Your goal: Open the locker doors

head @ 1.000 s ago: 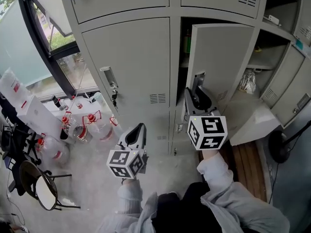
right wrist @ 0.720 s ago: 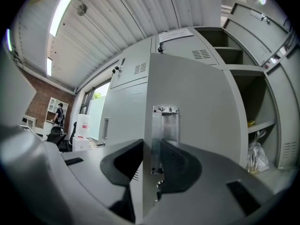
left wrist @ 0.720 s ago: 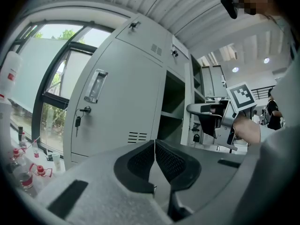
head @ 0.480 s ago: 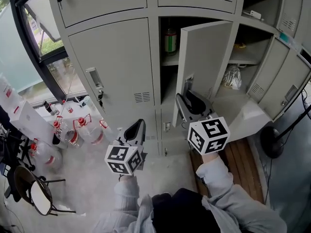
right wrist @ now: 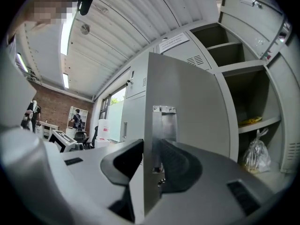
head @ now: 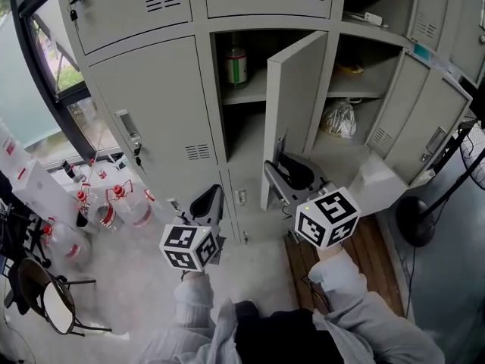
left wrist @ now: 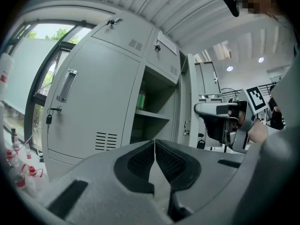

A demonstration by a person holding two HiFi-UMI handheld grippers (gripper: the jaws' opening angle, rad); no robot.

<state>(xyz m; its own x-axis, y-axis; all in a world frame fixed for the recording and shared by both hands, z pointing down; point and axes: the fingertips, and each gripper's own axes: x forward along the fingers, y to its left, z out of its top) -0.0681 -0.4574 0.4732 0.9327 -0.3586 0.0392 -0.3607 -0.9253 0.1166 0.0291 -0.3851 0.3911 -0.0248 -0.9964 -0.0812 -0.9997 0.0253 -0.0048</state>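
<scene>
My right gripper [head: 277,171] is shut on the free edge of the middle locker door [head: 297,105], which stands swung about halfway out. In the right gripper view the door's edge and its latch plate [right wrist: 164,121] sit between the jaws of the right gripper [right wrist: 151,150]; the jaws have just eased slightly wider with the door still between them. Inside the opened locker a green bottle [head: 236,65] stands on a shelf. My left gripper [head: 214,197] hangs shut and empty in front of the closed left locker door [head: 155,112], apart from its handle [head: 127,126]. Its pads [left wrist: 143,158] meet.
Lockers to the right stand open, one holding a plastic bag [head: 339,118]. A loose white door panel [head: 383,182] leans low at the right. Water jugs [head: 114,207] crowd the floor at the left under the window, with a chair [head: 45,302] nearby. A fan base [head: 415,222] sits far right.
The middle door has swung further out with my right gripper on its edge, uncovering the shelf and bottle. Both grippers have drifted back from the lockers.
</scene>
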